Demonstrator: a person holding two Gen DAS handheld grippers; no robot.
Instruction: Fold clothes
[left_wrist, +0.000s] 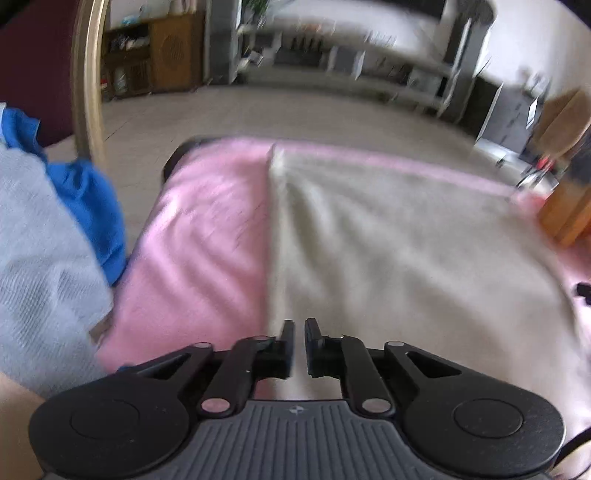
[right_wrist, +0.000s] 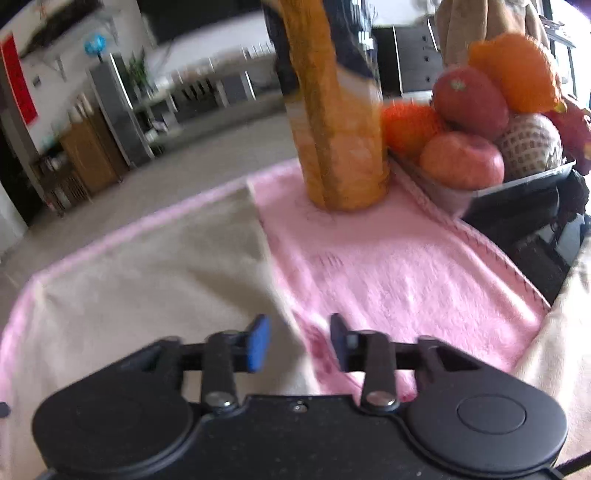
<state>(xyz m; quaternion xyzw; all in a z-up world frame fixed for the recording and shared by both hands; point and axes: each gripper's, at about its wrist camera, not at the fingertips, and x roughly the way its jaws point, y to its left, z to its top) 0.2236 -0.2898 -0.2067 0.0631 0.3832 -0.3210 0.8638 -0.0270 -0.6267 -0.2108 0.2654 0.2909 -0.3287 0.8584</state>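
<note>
Cream garment (left_wrist: 388, 236) lies on pink towel (left_wrist: 199, 236); left claw (left_wrist: 299, 345) seemingly empty.

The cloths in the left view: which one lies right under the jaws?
The cream cloth, spread over the pink towel. The grey cloth and blue cloth are heaped off to the left.

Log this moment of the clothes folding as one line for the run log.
left gripper: nearly shut, empty | right gripper: open, empty | cream garment: flat on pink towel | fold: not started

Pink towel (right_wrist: 399, 266) covering surface, cream cloth (left_wrist: 399, 236), orange container (right_wrist: 340, 147) atop
</note>
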